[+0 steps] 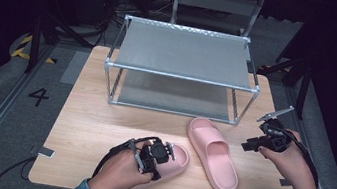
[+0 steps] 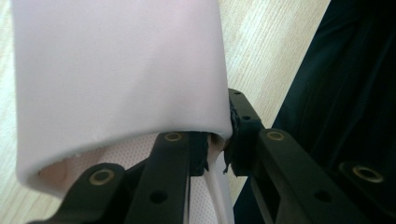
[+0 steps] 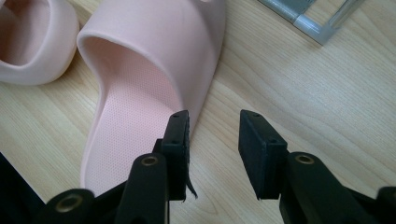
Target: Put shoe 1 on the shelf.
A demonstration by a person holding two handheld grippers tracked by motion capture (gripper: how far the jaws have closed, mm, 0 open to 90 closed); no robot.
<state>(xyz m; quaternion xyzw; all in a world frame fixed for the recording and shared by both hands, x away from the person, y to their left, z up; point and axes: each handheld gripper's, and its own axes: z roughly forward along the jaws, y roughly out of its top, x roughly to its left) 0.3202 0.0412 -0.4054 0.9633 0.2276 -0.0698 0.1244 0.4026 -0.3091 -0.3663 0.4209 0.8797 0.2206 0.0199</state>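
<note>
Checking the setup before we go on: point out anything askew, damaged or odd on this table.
The two pink slippers aren't paired: the right slipper lies slanted, the left slipper lies at a different angle. The left tool pinches that slipper's strap edge. The black pad on the open right tool looks frayed.

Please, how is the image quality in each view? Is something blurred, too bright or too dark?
High view: the table is evenly lit and sharp, the surroundings nearly black. Left gripper view: the slipper strap is very close, soft and washed out to pale pink. Right gripper view: the other slipper and wood grain are sharp, with soft shadows.
</note>
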